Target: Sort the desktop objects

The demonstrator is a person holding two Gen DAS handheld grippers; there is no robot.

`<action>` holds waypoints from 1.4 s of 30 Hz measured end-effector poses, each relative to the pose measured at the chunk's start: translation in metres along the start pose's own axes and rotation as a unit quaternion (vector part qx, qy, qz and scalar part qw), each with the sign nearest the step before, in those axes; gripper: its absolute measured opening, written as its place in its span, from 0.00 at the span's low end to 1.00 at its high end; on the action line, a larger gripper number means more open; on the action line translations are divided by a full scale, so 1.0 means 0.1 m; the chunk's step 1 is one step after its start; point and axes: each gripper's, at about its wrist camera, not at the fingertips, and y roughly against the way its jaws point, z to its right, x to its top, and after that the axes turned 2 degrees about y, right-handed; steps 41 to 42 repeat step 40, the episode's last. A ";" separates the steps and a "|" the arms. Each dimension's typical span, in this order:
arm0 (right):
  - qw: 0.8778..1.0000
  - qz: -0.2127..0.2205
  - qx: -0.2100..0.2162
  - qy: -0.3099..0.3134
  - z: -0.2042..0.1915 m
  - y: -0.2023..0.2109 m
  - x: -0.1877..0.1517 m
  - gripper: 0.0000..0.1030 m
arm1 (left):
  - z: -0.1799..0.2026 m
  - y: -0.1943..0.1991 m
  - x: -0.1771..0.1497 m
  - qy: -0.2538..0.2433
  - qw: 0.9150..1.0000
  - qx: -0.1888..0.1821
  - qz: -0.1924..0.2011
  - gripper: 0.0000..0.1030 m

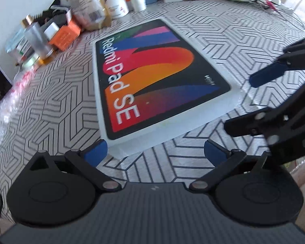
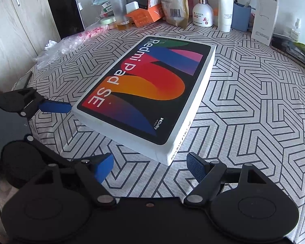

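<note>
A flat white Redmi Pad SE box with a colourful lid lies in the middle of the patterned tablecloth; it also shows in the right wrist view. My left gripper is open and empty, its blue fingertips just short of the box's near edge. My right gripper is open and empty, its fingertips flanking the box's near corner without touching. The right gripper's fingers show at the right of the left wrist view. A left gripper finger reaches the box's left edge in the right wrist view.
Clutter lines the far edge: an orange carton, a white pump bottle, a white tube, a brown pouch, a blue holder. A dark tablet leans on the wall. Crumpled plastic lies left.
</note>
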 end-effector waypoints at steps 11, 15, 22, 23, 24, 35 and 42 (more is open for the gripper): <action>1.000 0.000 0.004 0.006 -0.03 0.00 -0.02 0.81 | 0.12 0.11 0.00 -0.035 0.999 0.008 0.038 1.00; 1.000 0.001 0.005 0.009 -0.04 0.00 -0.02 0.81 | 0.11 0.11 0.01 -0.033 0.999 0.008 0.040 1.00; 1.000 0.001 0.007 0.011 -0.06 0.00 -0.03 0.81 | 0.09 0.14 -0.01 -0.032 0.998 -0.002 0.048 1.00; 1.000 0.001 0.007 0.011 -0.06 0.00 -0.04 0.81 | 0.07 0.15 -0.02 -0.026 0.998 -0.008 0.050 1.00; 1.000 0.001 0.007 0.011 -0.06 -0.01 -0.04 0.81 | 0.05 0.16 -0.02 -0.021 0.998 -0.013 0.051 1.00; 1.000 0.003 0.008 0.010 -0.08 -0.01 -0.07 0.81 | 0.02 0.13 -0.01 -0.012 0.999 -0.039 0.031 1.00; 1.000 0.004 0.008 0.010 -0.09 -0.01 -0.08 0.81 | 0.03 0.12 -0.02 -0.009 0.997 -0.067 0.020 1.00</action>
